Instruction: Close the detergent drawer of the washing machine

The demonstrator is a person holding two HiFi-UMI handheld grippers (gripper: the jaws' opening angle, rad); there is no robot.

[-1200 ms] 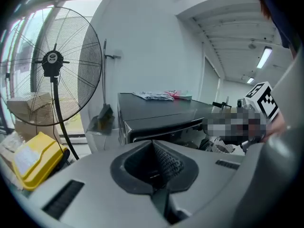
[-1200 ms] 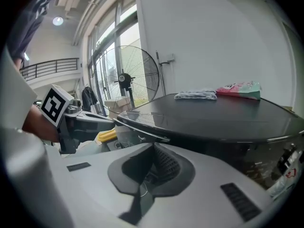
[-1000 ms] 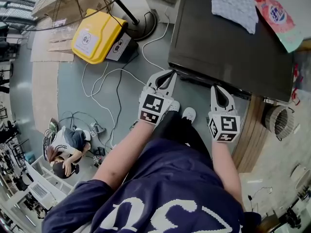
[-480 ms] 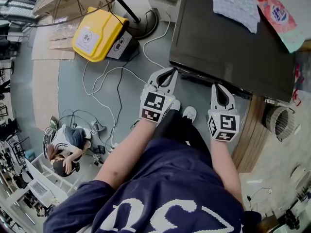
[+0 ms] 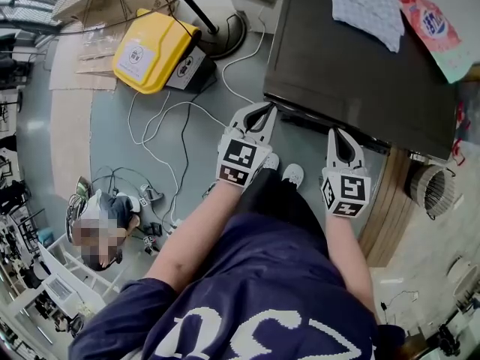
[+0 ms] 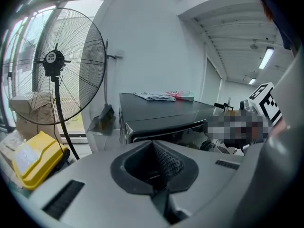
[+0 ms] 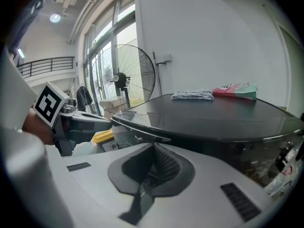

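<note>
The dark washing machine (image 5: 360, 58) fills the upper right of the head view. Its front top edge (image 5: 300, 118) lies just ahead of both grippers. I cannot pick out the detergent drawer in the head view. In the left gripper view the machine's front panel strip (image 6: 166, 126) shows below the dark top. My left gripper (image 5: 262, 111) is shut and empty, its tips close to the machine's front left corner. My right gripper (image 5: 340, 134) is shut and empty too, its tips near the front edge further right. Both pairs of jaws also meet in their own views, left gripper (image 6: 153, 144) and right gripper (image 7: 154, 146).
A patterned cloth (image 5: 364, 6) and a pink-green packet (image 5: 431, 25) lie on the machine top. A yellow case (image 5: 150, 51), the standing fan's base (image 5: 221, 40) and loose cables (image 5: 161, 137) are on the floor to the left. A person (image 5: 101, 227) crouches at the lower left.
</note>
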